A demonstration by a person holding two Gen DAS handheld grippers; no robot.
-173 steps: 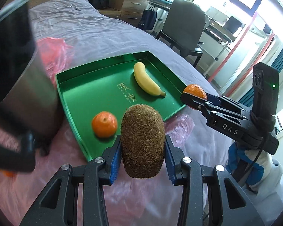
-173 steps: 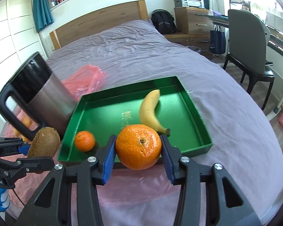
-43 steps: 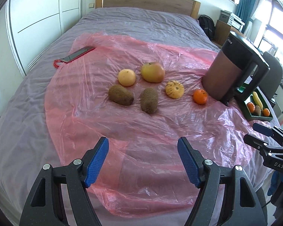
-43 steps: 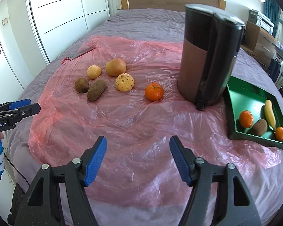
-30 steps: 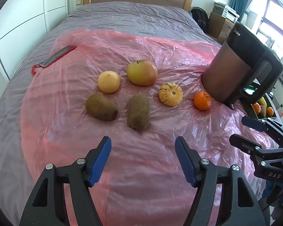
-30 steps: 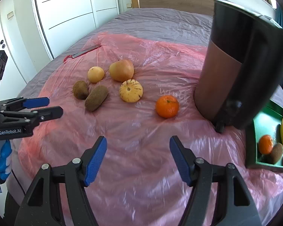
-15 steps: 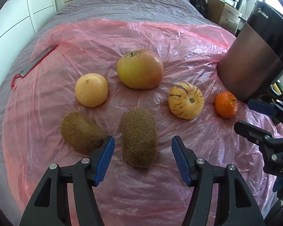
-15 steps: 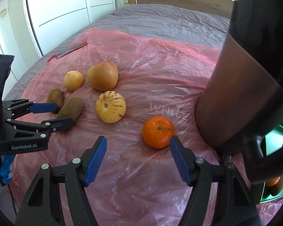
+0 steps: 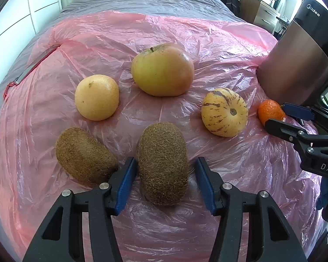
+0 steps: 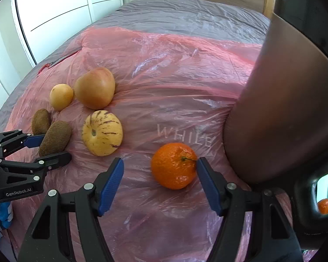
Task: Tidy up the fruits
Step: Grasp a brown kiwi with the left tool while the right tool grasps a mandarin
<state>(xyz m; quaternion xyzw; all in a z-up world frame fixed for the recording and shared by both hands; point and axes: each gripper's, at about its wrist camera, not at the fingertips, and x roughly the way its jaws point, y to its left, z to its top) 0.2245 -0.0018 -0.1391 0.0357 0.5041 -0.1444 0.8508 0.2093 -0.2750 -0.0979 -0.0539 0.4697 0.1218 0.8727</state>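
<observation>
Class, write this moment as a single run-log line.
left gripper: closing around kiwi, not gripping | right gripper: open, straddling tangerine | both fruits on pink plastic sheet

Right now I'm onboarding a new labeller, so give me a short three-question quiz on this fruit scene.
1. True or false: the left gripper is clamped on the kiwi between its fingers.
2. Which fruit sits between the right gripper's fingers? A) apple B) mandarin C) striped melon
3. Fill in: the fruits lie on a pink ____ sheet.

Key:
1. False. Its jaws have just been closing, but gaps remain on both sides of the kiwi.
2. B, the mandarin, close to the right-hand finger with a wide gap on the other side.
3. Plastic: the plastic sheet is spread over the bed.
</observation>
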